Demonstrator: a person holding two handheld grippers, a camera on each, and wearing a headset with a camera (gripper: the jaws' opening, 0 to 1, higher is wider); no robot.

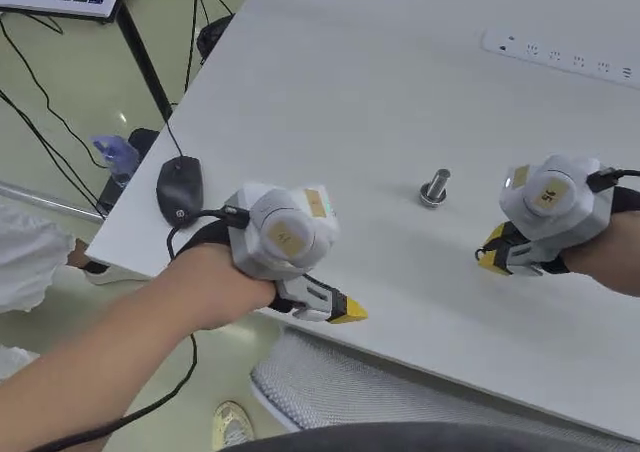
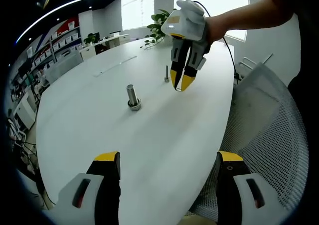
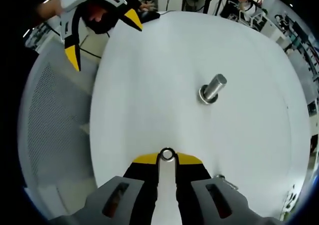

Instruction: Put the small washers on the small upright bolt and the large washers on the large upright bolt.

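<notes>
The large upright bolt (image 1: 435, 186) stands mid-table with a washer ring around its base (image 3: 204, 96). The thin small bolt (image 2: 166, 73) stands upright beyond it, just left of my right gripper (image 2: 181, 82). That right gripper (image 3: 168, 160) is shut on a metal washer (image 3: 168, 154), held on edge between the yellow tips, a little short of the large bolt (image 3: 214, 87). In the head view the right gripper (image 1: 492, 257) hovers right of the bolt. My left gripper (image 2: 168, 166) is open with nothing between its jaws, and sits at the table's near edge (image 1: 348, 312).
A white power strip (image 1: 560, 57) lies at the far right of the white table (image 1: 330, 102). A black mouse (image 1: 180, 187) sits at the left edge, with cables beyond it. A grey mesh chair (image 1: 380, 392) is below the near edge.
</notes>
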